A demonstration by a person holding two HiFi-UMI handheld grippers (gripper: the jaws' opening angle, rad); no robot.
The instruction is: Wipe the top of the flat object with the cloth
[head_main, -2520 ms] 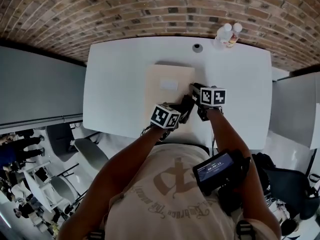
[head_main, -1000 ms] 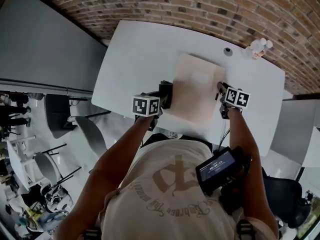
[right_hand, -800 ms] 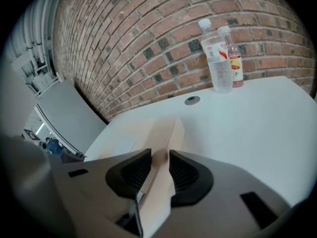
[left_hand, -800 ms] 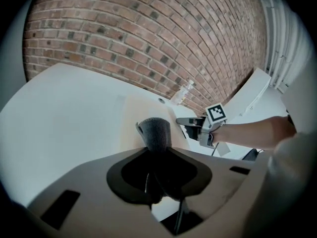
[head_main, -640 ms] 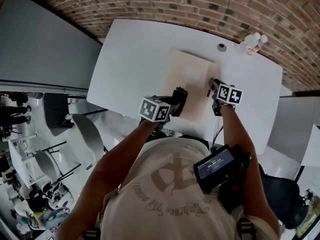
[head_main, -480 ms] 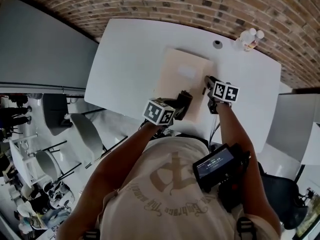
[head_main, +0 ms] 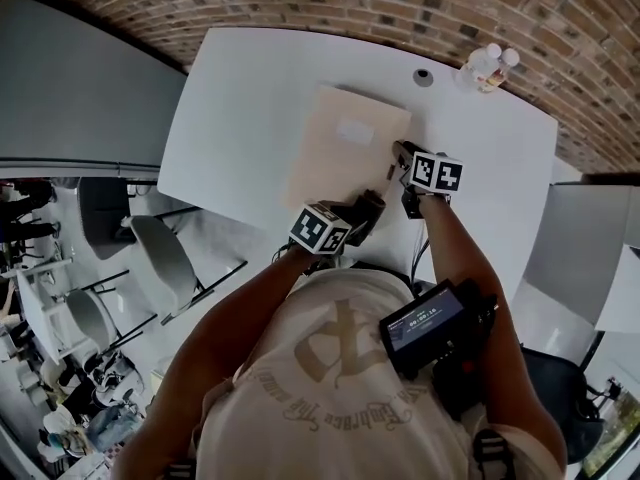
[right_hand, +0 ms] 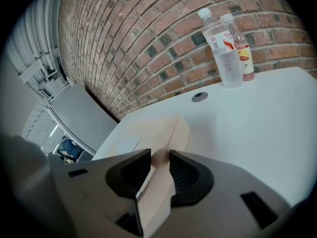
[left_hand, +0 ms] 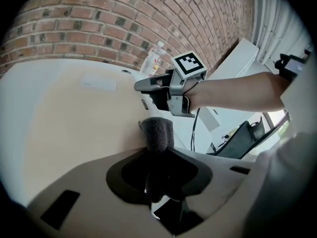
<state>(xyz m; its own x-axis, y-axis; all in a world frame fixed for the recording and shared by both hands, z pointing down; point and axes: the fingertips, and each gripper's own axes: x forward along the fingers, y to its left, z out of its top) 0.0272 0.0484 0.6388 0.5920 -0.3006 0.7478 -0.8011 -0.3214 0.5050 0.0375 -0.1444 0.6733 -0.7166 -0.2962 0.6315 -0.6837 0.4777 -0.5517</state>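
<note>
A flat beige box (head_main: 340, 153) lies on the white table (head_main: 230, 118). My left gripper (head_main: 372, 203) is shut on a dark grey cloth (left_hand: 157, 133), whose folded end sticks out past the jaws and rests on the box top (left_hand: 74, 118) near its near right corner. My right gripper (head_main: 398, 151) sits at the box's right edge. In the right gripper view its jaws (right_hand: 159, 165) clamp that edge of the box (right_hand: 153, 130). The right gripper (left_hand: 143, 86) also shows just beyond the cloth in the left gripper view.
Two plastic bottles (head_main: 485, 66) stand at the table's far right by the brick wall, next to a round cable grommet (head_main: 422, 76). Chairs (head_main: 150, 253) stand off the table's left side. A grey partition (head_main: 70, 98) runs along the left.
My left gripper has carried the cloth from the box's left edge across its near end to the near right corner. The right gripper has kept its hold on the right edge.
</note>
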